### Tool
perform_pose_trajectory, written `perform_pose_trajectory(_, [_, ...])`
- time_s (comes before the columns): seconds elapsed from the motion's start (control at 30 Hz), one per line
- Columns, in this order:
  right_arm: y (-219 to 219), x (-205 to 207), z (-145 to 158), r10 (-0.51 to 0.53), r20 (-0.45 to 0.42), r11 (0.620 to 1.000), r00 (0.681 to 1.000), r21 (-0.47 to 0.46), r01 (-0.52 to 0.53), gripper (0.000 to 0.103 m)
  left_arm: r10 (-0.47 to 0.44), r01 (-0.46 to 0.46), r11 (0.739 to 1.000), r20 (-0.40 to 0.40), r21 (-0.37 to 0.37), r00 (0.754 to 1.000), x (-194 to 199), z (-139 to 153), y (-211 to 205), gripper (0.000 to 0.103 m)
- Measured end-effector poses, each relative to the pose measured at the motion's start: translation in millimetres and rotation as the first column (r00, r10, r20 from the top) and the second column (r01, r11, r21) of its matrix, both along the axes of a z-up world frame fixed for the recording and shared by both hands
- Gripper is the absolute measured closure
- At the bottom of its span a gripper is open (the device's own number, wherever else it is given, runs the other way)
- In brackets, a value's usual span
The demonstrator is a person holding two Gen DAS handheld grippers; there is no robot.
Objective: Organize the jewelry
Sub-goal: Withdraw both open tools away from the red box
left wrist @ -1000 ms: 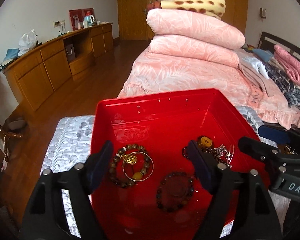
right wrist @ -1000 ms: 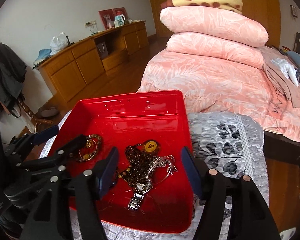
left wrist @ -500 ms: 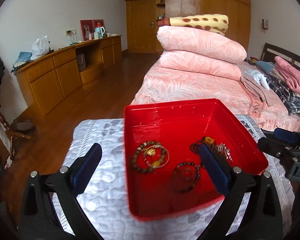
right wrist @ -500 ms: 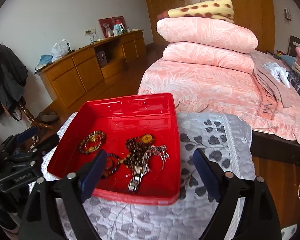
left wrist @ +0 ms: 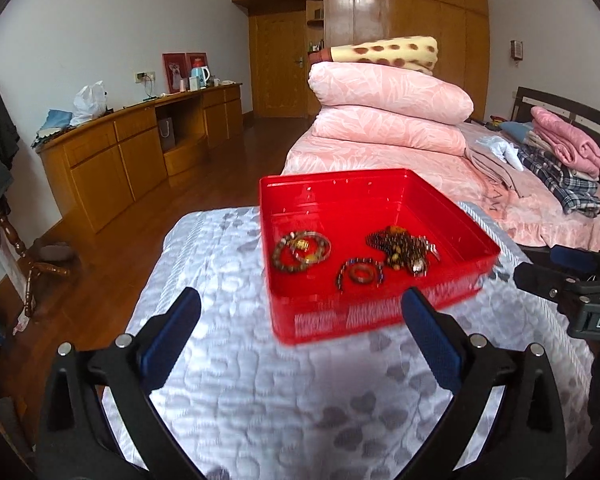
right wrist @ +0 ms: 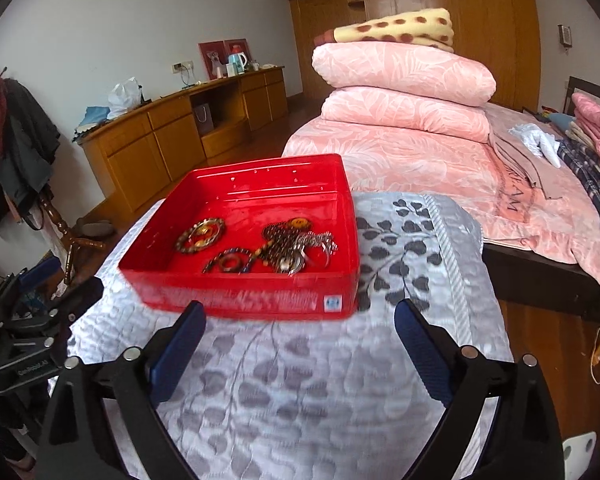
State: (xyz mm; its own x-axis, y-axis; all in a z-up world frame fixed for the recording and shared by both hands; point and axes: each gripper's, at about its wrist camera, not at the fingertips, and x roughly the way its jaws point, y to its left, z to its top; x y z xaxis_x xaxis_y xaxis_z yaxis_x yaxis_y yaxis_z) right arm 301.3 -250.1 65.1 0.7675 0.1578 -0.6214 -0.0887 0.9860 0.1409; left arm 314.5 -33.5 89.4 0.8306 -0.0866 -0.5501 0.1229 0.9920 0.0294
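A red plastic tray (left wrist: 340, 196) (right wrist: 236, 292) sits on a silver quilted cloth (left wrist: 280, 392) (right wrist: 300, 392). In it lie a brown bead bracelet with a gold ring (left wrist: 302, 249) (right wrist: 201, 235), a dark bead bracelet around a ring (left wrist: 360, 274) (right wrist: 230, 263), and a tangled pile of beads, chains and a watch (left wrist: 404, 248) (right wrist: 296, 248). My left gripper (left wrist: 300, 320) is open and empty, held back from the tray's near edge. My right gripper (right wrist: 298, 328) is open and empty, also just short of the tray. Each gripper shows at the edge of the other's view.
A bed with pink folded quilts (left wrist: 388, 120) (right wrist: 404, 92) stands behind the tray. A wooden sideboard (left wrist: 140, 152) (right wrist: 172, 140) runs along the left wall. Wooden floor (left wrist: 112, 236) lies left of the cloth-covered surface; a coat stand (right wrist: 16, 140) stands at far left.
Both grippers have pulled back and up from over the tray, and their jaws have spread wider. The tray and jewelry now sit farther away.
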Motion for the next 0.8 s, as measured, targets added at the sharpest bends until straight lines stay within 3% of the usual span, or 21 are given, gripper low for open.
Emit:
perform_pose_trajectory(0.33, [3,-54,1,0.007,0.074,0.999,0.997,0.033,-0.009,0.007,0.006,-0.006,1.000,0.063,-0.002,0.998,-54,2,2,0.006])
perform_pose_trajectory(0.8, [5,-92,30,0.000,0.201,1.000,0.980,0.005,-0.001,0.006,-0.006,0.005,1.000,0.176,0.007,0.984,-103,28,-7,0.006])
